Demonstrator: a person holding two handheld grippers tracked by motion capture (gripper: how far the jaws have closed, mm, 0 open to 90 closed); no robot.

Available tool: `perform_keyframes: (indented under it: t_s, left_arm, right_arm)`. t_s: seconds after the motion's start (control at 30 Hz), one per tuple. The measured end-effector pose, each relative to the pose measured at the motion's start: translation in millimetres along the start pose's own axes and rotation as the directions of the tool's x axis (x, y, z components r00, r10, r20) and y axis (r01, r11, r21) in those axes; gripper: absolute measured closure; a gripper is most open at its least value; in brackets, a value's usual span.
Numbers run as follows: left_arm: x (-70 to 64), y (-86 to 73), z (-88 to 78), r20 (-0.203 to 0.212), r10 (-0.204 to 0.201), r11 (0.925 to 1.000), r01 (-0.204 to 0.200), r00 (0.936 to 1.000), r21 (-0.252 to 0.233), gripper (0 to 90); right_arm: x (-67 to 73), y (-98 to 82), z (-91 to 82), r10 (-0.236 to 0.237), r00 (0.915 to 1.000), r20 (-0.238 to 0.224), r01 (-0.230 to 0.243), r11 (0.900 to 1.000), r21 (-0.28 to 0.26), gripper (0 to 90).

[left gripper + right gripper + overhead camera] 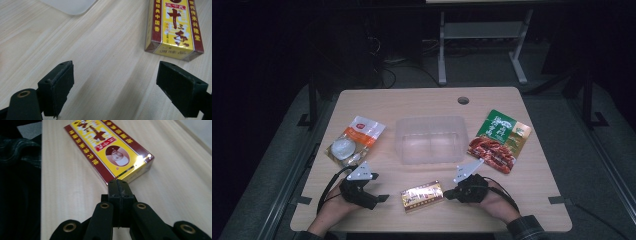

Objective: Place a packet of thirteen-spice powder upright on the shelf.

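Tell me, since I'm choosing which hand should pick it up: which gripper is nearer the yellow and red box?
Right. The right gripper, shut, nearly touches the yellow and red box; the left gripper, open, sits slightly farther away.

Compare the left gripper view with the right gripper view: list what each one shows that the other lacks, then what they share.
Left gripper view: the left gripper with jaws wide apart, and a corner of the clear plastic container. Right gripper view: the right gripper with jaws pressed together on nothing, a portrait oval on the box, and a dark plaid sleeve. Both: the yellow and red box lying flat on the wooden table.
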State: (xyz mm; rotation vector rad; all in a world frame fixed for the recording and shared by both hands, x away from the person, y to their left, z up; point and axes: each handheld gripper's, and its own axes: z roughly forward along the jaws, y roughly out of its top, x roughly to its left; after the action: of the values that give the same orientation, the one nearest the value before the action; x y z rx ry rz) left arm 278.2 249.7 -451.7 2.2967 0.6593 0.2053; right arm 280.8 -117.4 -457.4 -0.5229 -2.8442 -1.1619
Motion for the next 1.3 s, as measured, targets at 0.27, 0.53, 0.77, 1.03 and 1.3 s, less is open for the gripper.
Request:
perform_keyframes:
  t_s: [0.27, 0.53, 0.77, 1.03, 1.3]
  left_arm:
    - [1.9, -1.2, -0.6, -0.01, -0.009, 1.0, 0.009, 0.9999, -0.003, 14.1]
    - [5.1, -2.4, -2.9, -0.024, -0.023, 0.9997, 0.023, 0.9995, 0.004, 14.1]
    - [9.4, -4.9, -6.7, -0.04, -0.045, 0.999, 0.045, 0.9982, -0.006, 14.2]
    - [11.0, -5.6, -7.9, -0.044, -0.041, 0.9992, 0.041, 0.9982, 0.0, 14.2]
    - [11.3, -5.6, -7.3, -0.042, -0.04, 0.9992, 0.041, 0.9983, 0.006, 14.1]
  right_arm:
    - [16.0, 7.8, 9.4, -0.051, 0.9974, -0.05, 0.052, 0.999, 0.003, 89.9]
    - [27.0, 15.8, 20.0, -0.108, 0.9905, -0.085, 0.109, 0.994, 0.002, 89.9]
    - [36.3, 22.2, 26.0, -0.147, 0.9845, -0.095, 0.149, 0.989, 0.008, 89.9]
    - [28.7, 27.3, 7.3, -0.096, 0.9952, -0.019, 0.095, 0.995, -0.043, 58.6]
    - [25.5, 43.2, 18.1, -0.104, 0.9945, -0.011, 0.104, 0.994, -0.043, 29.8]
